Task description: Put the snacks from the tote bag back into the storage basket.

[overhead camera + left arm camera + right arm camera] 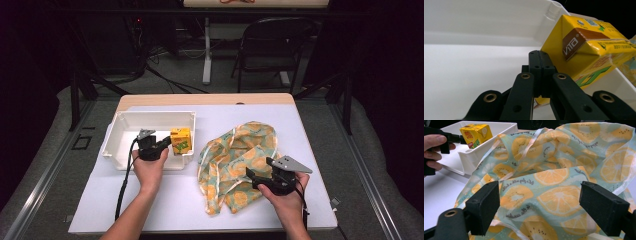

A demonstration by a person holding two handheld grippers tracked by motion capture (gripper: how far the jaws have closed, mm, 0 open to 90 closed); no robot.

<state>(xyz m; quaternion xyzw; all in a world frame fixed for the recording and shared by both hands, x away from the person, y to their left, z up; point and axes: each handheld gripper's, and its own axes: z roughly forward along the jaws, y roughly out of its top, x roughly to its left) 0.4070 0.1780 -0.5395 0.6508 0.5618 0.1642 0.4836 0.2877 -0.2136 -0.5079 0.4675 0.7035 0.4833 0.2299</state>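
Observation:
A yellow juice carton point(181, 140) stands in the right end of a white tray point(150, 114). My left gripper point(162, 144) reaches into the tray, its jaws shut with nothing between them. In the left gripper view its tip point(539, 56) lies right beside the carton point(589, 47), which is tilted there; I cannot tell if they touch. A cloth bag printed with orange and kiwi slices point(240, 155) lies crumpled right of the tray. My right gripper point(251, 176) rests at the bag's near right edge. Its jaws point(541, 207) stand wide open over the cloth point(554, 182), and the pads are not pressing it.
The tray and bag sit on a white sheet point(175, 205) over a wooden table. In the right gripper view the tray's near wall point(479, 152) borders the bag, and the left hand point(434, 142) is beyond it. A folding chair point(272, 45) stands behind the table.

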